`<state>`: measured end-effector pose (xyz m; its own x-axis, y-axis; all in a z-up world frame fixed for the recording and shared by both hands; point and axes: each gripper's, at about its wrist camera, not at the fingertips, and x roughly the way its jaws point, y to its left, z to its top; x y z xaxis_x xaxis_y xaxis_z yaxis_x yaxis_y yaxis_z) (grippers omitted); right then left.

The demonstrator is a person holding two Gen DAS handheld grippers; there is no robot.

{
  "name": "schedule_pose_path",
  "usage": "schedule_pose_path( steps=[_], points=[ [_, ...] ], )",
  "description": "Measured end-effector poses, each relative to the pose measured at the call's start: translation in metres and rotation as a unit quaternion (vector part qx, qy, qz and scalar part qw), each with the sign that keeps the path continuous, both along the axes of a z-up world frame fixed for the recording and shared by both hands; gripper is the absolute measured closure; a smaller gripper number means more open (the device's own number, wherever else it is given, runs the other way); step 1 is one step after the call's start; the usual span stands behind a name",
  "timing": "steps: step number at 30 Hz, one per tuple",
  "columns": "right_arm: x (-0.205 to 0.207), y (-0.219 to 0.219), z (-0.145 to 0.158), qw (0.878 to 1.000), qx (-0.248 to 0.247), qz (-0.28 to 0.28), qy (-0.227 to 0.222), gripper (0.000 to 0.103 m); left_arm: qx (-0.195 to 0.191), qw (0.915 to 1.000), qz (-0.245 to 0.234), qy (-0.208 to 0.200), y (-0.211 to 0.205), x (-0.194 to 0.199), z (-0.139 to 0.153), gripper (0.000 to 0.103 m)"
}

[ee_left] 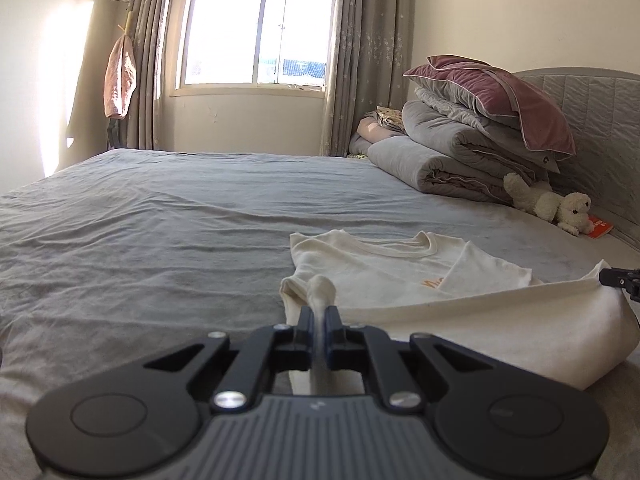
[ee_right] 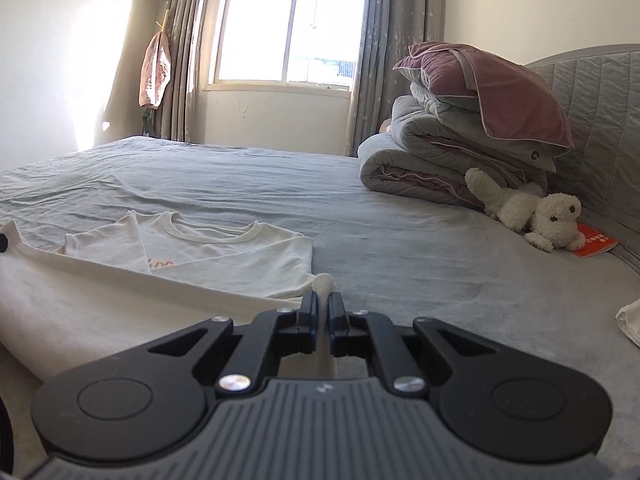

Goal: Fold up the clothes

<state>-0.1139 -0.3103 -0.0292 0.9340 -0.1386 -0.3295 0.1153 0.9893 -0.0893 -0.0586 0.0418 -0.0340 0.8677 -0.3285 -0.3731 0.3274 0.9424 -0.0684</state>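
A cream shirt (ee_left: 384, 268) lies on the grey bed (ee_left: 160, 216), collar toward the far side, its sleeves already turned in over the chest. The left tongs (ee_left: 319, 312) are clenched on a pinch of the shirt's near hem at its left corner, a nub of cloth poking out past the tips. The right tongs (ee_right: 323, 304) are clenched in the same way on the hem's right corner, with white fabric squeezed between them. In the left view the right tongs show only as a dark tip at the right edge, beside the lifted cloth.

Between the two grips the hem is raised off the bed and stretched into a taut band running across the near side of the shirt. Holding both corners at once keeps that edge straight, so that the lower half can likely be carried toward the collar as one even flap rather than bunching. The grips sit right at the corners, which is probably why the middle sags only a little.

Well apart, at the far right, stacked quilts (ee_right: 448, 160) with a pillow (ee_right: 492, 88) on top and a plush dog (ee_right: 536, 208) rest against the headboard. They leave the shirt's area free. Another pale piece of cloth (ee_right: 630, 320) shows at the right edge of the right view.
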Motion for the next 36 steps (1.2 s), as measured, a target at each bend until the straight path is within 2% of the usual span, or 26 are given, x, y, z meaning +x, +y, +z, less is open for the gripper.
schedule_pose_path(
  steps=[4, 11, 17, 22, 25, 26, 27, 28, 30, 33, 36],
  points=[
    [0.034, -0.002, 0.002, 1.0, -0.004, -0.003, 0.011, 0.097, 0.014, 0.9999, 0.004, 0.009, -0.008, 0.03, -0.001, 0.097],
    [0.082, -0.008, -0.011, 0.999, -0.02, -0.014, 0.046, 0.097, 0.04, 0.9988, 0.011, 0.027, -0.021, 0.076, -0.009, 0.097],
    [0.101, -0.005, -0.026, 0.996, -0.04, -0.018, 0.077, 0.097, 0.059, 0.9967, 0.019, 0.052, -0.031, 0.1, -0.024, 0.097],
    [0.11, -0.01, -0.035, 0.994, -0.028, -0.016, 0.105, 0.097, 0.054, 0.9955, 0.024, 0.074, -0.028, 0.104, -0.029, 0.095],
    [0.109, -0.013, -0.032, 0.994, -0.016, -0.013, 0.108, 0.094, 0.045, 0.9954, 0.03, 0.079, -0.023, 0.102, -0.022, 0.087],
    [0.106, -0.016, -0.028, 0.994, -0.009, -0.015, 0.105, 0.088, 0.042, 0.9954, 0.033, 0.08, -0.022, 0.101, -0.02, 0.084],
    [0.103, -0.018, -0.024, 0.995, -0.002, -0.018, 0.1, 0.077, 0.035, 0.9957, 0.038, 0.077, -0.018, 0.099, -0.015, 0.083],
    [0.097, -0.021, -0.02, 0.996, 0.011, -0.027, 0.089, 0.073, 0.027, 0.9962, 0.044, 0.07, -0.015, 0.095, -0.009, 0.083],
    [0.085, -0.026, -0.009, 0.997, 0.035, -0.035, 0.066, 0.072, 0.021, 0.9973, 0.047, 0.053, -0.013, 0.087, 0.002, 0.083],
    [0.074, -0.016, -0.001, 0.998, 0.04, -0.017, 0.053, 0.072, 0.019, 0.9989, 0.017, 0.039, -0.022, 0.077, 0.011, 0.083],
    [0.079, 0.006, -0.002, 0.997, 0.029, 0.021, 0.067, 0.072, 0.041, 0.9982, -0.014, 0.042, -0.043, 0.076, 0.004, 0.083]
  ],
)
